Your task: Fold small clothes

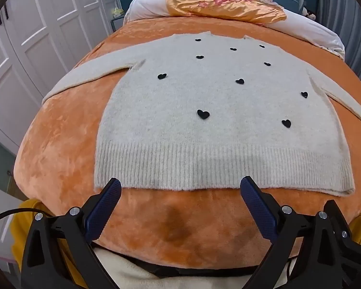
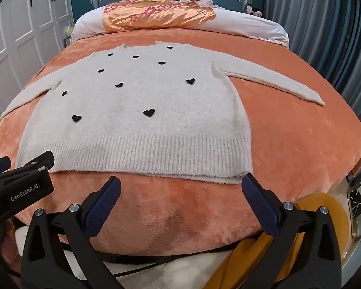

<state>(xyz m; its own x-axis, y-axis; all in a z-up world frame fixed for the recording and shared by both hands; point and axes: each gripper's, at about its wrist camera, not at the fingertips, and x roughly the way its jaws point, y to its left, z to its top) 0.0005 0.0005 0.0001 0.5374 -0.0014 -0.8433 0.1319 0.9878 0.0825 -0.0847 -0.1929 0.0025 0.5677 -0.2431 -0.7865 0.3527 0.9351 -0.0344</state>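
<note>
A cream knit sweater with small black hearts lies flat, front up, on an orange velvet bedspread, both sleeves spread out sideways. Its ribbed hem faces me. My left gripper hovers open just short of the hem's left half, nothing between its blue-padded fingers. My right gripper is open too, near the hem's right corner and empty. The left gripper's black body shows at the left edge of the right wrist view.
An orange satin cushion with pink flowers rests on white pillows at the headboard. White wardrobe doors stand to the left, grey curtains to the right. Yellow fabric hangs by the bed's near edge.
</note>
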